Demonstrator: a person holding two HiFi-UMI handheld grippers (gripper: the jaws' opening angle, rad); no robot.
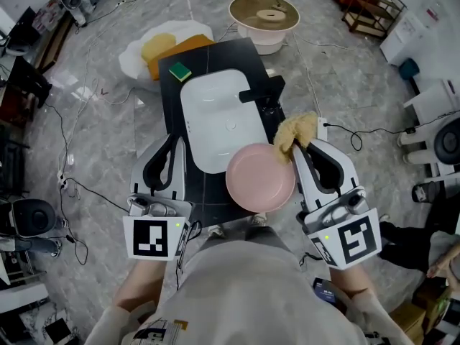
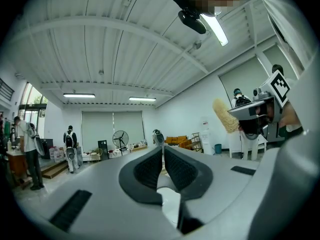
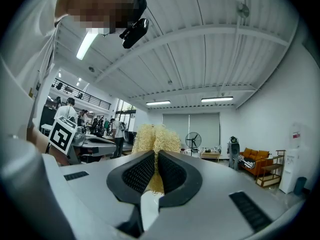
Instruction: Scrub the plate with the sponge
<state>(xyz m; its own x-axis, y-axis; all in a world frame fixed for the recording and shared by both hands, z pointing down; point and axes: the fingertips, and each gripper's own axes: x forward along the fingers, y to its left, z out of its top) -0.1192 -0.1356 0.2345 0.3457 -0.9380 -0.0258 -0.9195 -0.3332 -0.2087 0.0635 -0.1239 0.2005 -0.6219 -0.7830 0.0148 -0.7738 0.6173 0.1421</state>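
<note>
We have the right gripper [image 3: 155,157] clamped on the yellow fibrous sponge [image 1: 297,129], which sticks out past the jaw tips just beyond the far right rim of the pink plate [image 1: 260,178]. The plate sits at the near right corner of the white sink [image 1: 185,113], seemingly half over the basin and half on the black counter [image 1: 223,56], and nothing is holding it. The left gripper [image 2: 163,151] has its jaws pressed together on nothing, over the counter to the left of the sink and apart from the plate. That is our main worry: if we push the sponge across a loose plate, it may slide toward the near edge of the counter and drop, or tip over the rim into the basin. To steady it we would have to open the left jaws and take the plate's rim, and a shallow bite on that smooth lip could slip. The sponge is pinched only along a narrow strip, so hard strokes could drag it out of the pads. The black faucet [image 1: 260,92] stands just beyond, close enough to knock on a long stroke. A green sponge [image 1: 180,71] lies at the far left corner, well clear.
</note>
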